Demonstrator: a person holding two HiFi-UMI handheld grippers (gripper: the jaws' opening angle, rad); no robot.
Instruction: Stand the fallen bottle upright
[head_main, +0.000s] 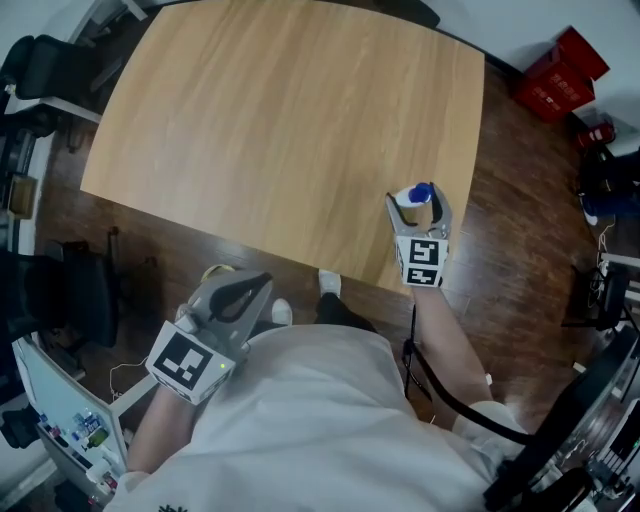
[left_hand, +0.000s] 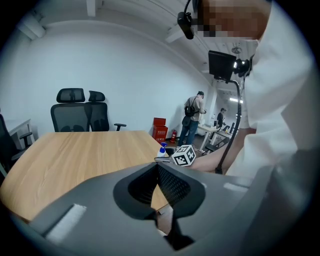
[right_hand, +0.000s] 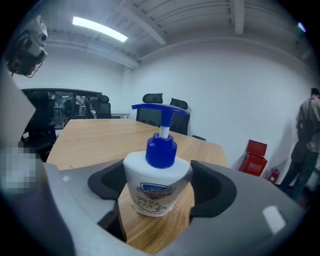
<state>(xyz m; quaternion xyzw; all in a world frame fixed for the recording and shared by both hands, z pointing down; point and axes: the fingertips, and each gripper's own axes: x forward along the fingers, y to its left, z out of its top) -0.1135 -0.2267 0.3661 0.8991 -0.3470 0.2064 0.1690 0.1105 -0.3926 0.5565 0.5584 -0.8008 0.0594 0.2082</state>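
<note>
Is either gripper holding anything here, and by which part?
The right gripper holds the pump bottle by its white body, a jaw on each side below the blue cap. The left gripper holds nothing.

The light wooden surface (head_main: 270, 130) carries a white pump soap bottle (head_main: 412, 198), upright near its right-hand near corner.

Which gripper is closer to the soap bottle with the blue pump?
Right. The right gripper has the soap bottle between its jaws, upright on the table. The left gripper is off the table, near the person's body.
</note>
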